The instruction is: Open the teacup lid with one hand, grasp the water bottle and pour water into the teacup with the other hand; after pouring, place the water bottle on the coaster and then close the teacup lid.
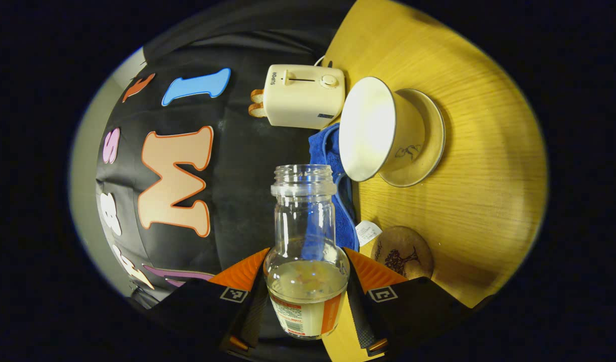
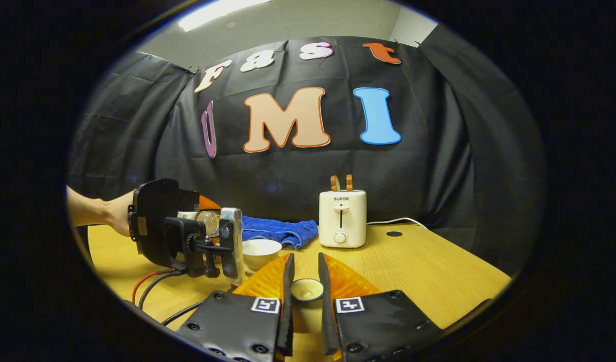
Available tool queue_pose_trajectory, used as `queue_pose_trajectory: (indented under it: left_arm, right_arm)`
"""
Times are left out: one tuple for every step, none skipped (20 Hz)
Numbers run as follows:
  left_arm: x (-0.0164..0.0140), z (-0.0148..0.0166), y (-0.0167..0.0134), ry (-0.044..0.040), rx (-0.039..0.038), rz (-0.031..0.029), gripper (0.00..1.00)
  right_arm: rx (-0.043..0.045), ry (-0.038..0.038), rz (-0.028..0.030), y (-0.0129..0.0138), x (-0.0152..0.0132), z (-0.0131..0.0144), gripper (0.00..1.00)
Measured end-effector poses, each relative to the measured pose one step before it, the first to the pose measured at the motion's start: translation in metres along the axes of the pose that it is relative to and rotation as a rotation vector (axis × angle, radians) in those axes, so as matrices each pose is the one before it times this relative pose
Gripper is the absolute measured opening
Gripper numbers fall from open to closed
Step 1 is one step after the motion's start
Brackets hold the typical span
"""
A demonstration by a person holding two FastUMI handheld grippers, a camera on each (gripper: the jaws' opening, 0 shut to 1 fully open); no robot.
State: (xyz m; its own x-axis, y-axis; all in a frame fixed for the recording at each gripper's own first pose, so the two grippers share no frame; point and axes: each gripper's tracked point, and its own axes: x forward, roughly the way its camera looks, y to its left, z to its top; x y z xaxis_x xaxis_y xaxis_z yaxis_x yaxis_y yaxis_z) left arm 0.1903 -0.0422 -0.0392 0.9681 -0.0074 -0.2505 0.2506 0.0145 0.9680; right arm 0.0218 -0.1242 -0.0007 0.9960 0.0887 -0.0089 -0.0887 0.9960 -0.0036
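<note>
I am holding the water bottle point(image 1: 306, 261) in the left gripper point(image 1: 308, 281), at the bottom centre of the left gripper view; both fingers are pressing on its lower body, one on each side. The bottle has no cap and is partly filled with a pale liquid. This view is rolled sideways, so the table point(image 1: 468, 151) is running down the right side of the frame. The teacup point(image 1: 383, 130) is sitting on its saucer point(image 1: 428, 146) in the upper right of centre, its open mouth showing white and uncovered. The coaster point(image 1: 406, 251) is lying just right of the bottle, at lower right. A blue towel point(image 1: 333, 166) is lying behind the bottle, and a toaster point(image 1: 305, 95) is standing at upper centre.

In the right gripper view, I am holding the lid point(image 2: 306, 289) in the right gripper point(image 2: 305, 281) at bottom centre, the fingers standing close on either side of it. The left gripper point(image 2: 187, 236) and the hand point(image 2: 114, 213) holding it are showing at middle left, with the teacup point(image 2: 261, 251) just right of them.
</note>
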Motion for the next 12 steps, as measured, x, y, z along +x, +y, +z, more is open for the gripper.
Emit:
queue_pose_trajectory:
  left_arm:
    - [0.00045,-0.00087,-0.00177,0.00887,0.03867,-0.01123,0.71]
    - [0.00147,-0.00046,0.00000,0.00399,0.02941,-0.00526,0.71]
    - [-0.00048,-0.00053,0.00011,0.00199,0.02568,-0.00207,0.71]
    - [0.00091,0.00105,0.00091,0.00027,0.02092,-0.00248,0.71]
    - [-0.00202,-0.00108,0.00093,-0.00035,0.01897,-0.00388,0.71]
    - [0.00024,0.00031,0.00103,0.00102,0.02048,-0.00066,0.71]
    - [-0.00080,0.00108,0.00165,-0.00070,0.02037,0.00147,0.71]
    - [-0.00070,0.00171,0.00042,-0.00009,0.02011,0.00047,0.71]
    - [0.00016,-0.00107,0.00147,0.00144,0.01963,-0.00114,0.71]
    - [-0.00028,0.00221,0.00139,0.00003,0.02611,-0.00154,0.71]
    - [0.00000,0.00102,0.00087,-0.00018,0.01701,-0.00087,0.71]
    - [-0.00014,0.00042,0.00129,0.00058,0.02027,-0.00288,0.71]
  right_arm:
    - [0.00024,0.00030,-0.00073,0.00030,-0.00025,0.00011,0.26]
    - [0.00008,0.00029,-0.00047,-0.00050,-0.00016,0.00063,0.26]
    - [-0.00017,0.00067,-0.00025,-0.00042,0.00011,-0.00020,0.26]
    - [0.00017,0.00001,-0.00061,-0.00002,0.00021,-0.00030,0.25]
    - [0.00034,-0.00001,-0.00096,-0.00016,-0.00006,0.00062,0.25]
    - [-0.00004,0.00071,-0.00078,-0.00046,-0.00065,0.00027,0.26]
    - [0.00025,0.00009,-0.00042,-0.00014,0.00007,0.00024,0.26]
    - [-0.00006,0.00019,0.00009,0.00027,0.00021,-0.00042,0.26]
    - [0.00028,0.00031,-0.00019,0.00001,-0.00037,0.00101,0.26]
    - [-0.00015,0.00073,-0.00004,0.00002,0.00000,-0.00016,0.25]
    - [0.00010,0.00026,-0.00001,-0.00014,-0.00012,-0.00040,0.26]
    - [0.00003,0.00020,-0.00011,-0.00016,-0.00006,0.00017,0.26]
